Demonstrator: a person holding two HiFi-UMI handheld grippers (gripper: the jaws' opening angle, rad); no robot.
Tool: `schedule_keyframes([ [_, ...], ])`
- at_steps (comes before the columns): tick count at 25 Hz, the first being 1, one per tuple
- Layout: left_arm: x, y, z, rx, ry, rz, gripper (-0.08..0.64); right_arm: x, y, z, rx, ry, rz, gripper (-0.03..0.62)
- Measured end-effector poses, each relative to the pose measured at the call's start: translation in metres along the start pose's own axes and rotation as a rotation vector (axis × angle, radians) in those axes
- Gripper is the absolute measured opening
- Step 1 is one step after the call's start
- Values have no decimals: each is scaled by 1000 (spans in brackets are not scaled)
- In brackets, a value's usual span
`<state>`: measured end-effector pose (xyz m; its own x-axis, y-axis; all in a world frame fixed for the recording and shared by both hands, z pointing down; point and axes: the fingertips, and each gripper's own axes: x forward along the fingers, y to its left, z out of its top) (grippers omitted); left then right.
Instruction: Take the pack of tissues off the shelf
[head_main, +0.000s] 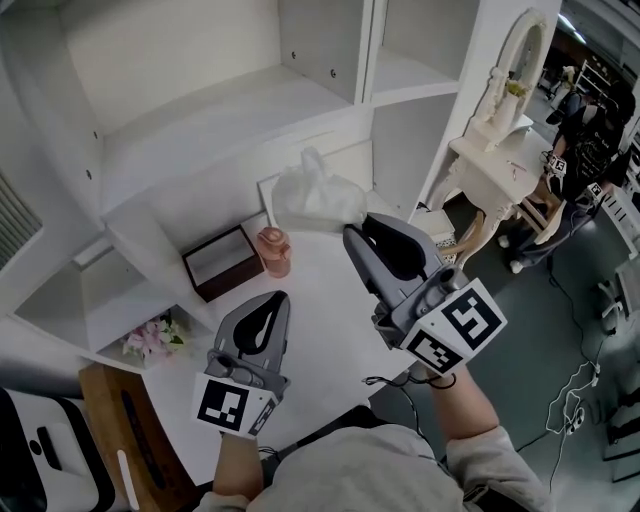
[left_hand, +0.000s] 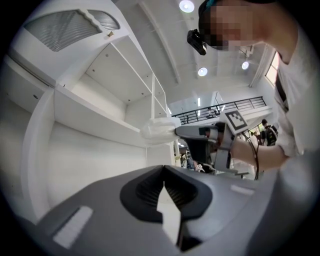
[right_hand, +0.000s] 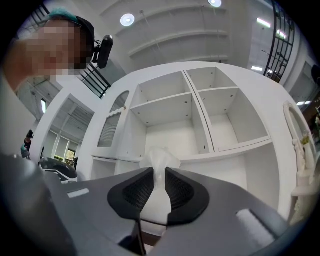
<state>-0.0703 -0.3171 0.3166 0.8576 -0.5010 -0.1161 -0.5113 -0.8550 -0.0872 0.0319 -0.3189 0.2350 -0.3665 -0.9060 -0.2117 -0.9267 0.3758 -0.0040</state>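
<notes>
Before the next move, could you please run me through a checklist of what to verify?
1. Right gripper shut on the pack of tissues: ok, its pads pinch the crumpled wrapper.
2. Grip firm enough to carry: cannot tell, only thin wrapper is pinched.
3. Pack out of the shelf compartments: ok, it hangs in front of them, over the white desktop.
4. Left gripper free: ok, jaws together, nothing between them.
5. Brown box and pink jar out of the way: ok, both stand on the desktop to the pack's left in the head view.
</notes>
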Motion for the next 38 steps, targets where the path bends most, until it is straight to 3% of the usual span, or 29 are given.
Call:
schedule_keyframes([
  [17, 1, -15, 0, 6, 3, -9, 2, -39, 16, -64, 72, 93, 8, 71],
  [38, 4, -17, 3, 5, -4, 6, 2, -46, 17, -70, 127, 85, 28, 74],
])
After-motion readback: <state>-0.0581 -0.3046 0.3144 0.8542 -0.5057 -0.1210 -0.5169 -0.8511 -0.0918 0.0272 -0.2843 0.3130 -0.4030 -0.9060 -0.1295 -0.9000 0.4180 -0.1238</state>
